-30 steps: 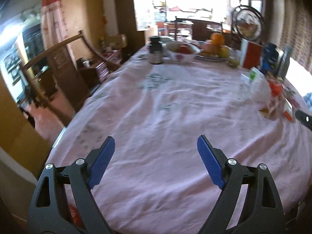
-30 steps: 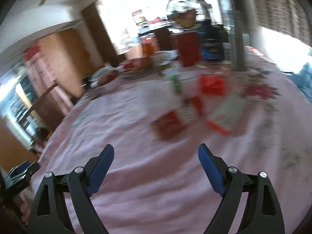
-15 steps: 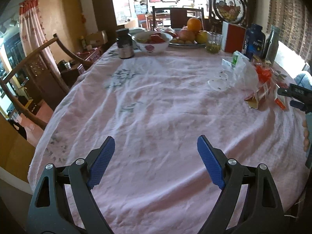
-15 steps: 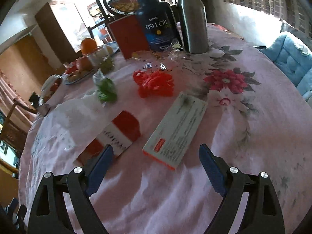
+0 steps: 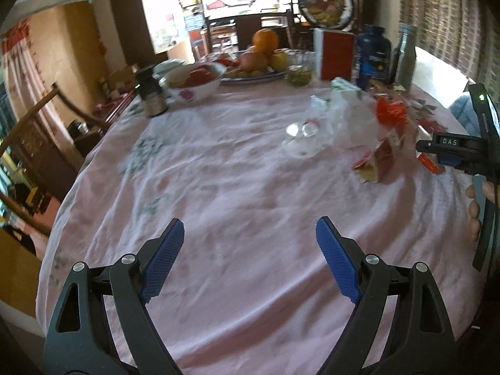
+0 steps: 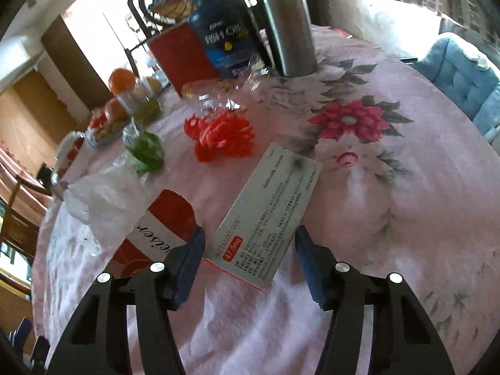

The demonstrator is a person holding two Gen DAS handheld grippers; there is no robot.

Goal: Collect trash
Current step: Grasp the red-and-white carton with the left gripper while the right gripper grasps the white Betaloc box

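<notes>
Between the closing right hand-held gripper [image 6: 248, 248] jaws, medicine box [image 6: 268, 215], untouched

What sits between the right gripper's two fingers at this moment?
In the right wrist view, the near end of the Betaloc ZOK medicine box lies between the closing jaws of the right gripper; the pads do not yet visibly press it.

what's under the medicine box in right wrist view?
The medicine box lies flat on the pink floral tablecloth, between the closing jaws of the right gripper. Its left edge sits beside the red-and-white carton. Anything beneath the box is hidden.
</notes>
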